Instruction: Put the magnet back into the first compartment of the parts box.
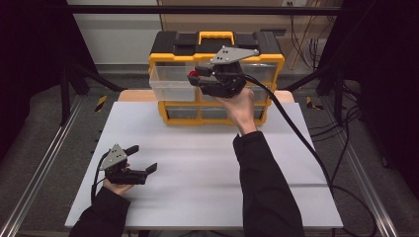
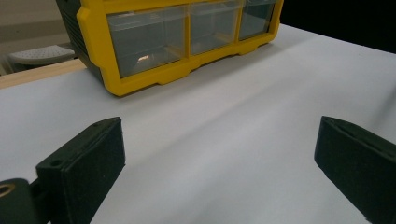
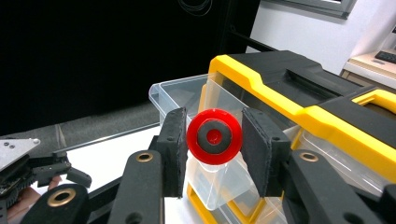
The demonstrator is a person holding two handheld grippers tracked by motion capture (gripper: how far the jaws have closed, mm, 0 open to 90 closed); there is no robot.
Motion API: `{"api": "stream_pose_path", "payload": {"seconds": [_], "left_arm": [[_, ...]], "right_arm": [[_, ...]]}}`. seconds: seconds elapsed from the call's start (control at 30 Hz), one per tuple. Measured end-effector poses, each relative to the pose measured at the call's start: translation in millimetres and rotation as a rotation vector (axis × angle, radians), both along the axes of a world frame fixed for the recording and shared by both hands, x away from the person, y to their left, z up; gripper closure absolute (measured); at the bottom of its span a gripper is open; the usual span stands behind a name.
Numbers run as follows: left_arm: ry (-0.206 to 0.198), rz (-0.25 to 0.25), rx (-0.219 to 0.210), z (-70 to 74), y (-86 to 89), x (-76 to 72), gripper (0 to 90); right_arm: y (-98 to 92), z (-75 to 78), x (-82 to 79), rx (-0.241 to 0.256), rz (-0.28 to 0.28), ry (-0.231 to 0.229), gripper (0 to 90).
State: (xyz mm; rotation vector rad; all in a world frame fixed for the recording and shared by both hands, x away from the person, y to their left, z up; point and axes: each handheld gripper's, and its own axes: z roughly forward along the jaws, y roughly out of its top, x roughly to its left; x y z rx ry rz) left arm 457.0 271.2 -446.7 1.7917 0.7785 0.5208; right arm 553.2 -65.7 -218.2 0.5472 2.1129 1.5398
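Red wheel (image 3: 214,136): small round disc with a grey ring and a red hub, held between the two pads of the right gripper (image 3: 214,140), which press on its rim from either side. Likely light, stiff and smooth; a rim grip looks sound, though a slick edge could twist or slip if the squeeze eases.

Clear drawer (image 3: 187,95): pulled out of the top left slot, open, just beyond and below the wheel. Thin plastic, probably light.

Yellow and black organizer (image 1: 217,52): stands at the far side of the white table (image 1: 197,163), behind the jaws.

Left gripper (image 1: 140,159): jaws spread wide, holding nothing, low over the table, well apart from the wheel.
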Motion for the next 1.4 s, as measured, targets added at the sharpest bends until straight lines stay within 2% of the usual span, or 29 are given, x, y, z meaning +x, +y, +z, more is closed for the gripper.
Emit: {"api": "stream_pose_path", "payload": {"seconds": [0.8,1.13,1.4], "left_arm": [[0.003,-0.002,0.0,-0.3,-0.1,0.3,1.3],[0.004,-0.002,-0.001,-0.1,-0.1,0.2,1.3],[0.006,-0.003,0.0,-0.3,0.0,0.6,1.2]], "right_arm": [[9.7,-2.2,24.6,0.009,-0.036,0.044,61.5],[22.5,-2.0,30.3,-0.014,-0.035,0.049,61.5],[28.3,-7.2,38.9,-0.005,-0.043,0.069,61.5]]}}
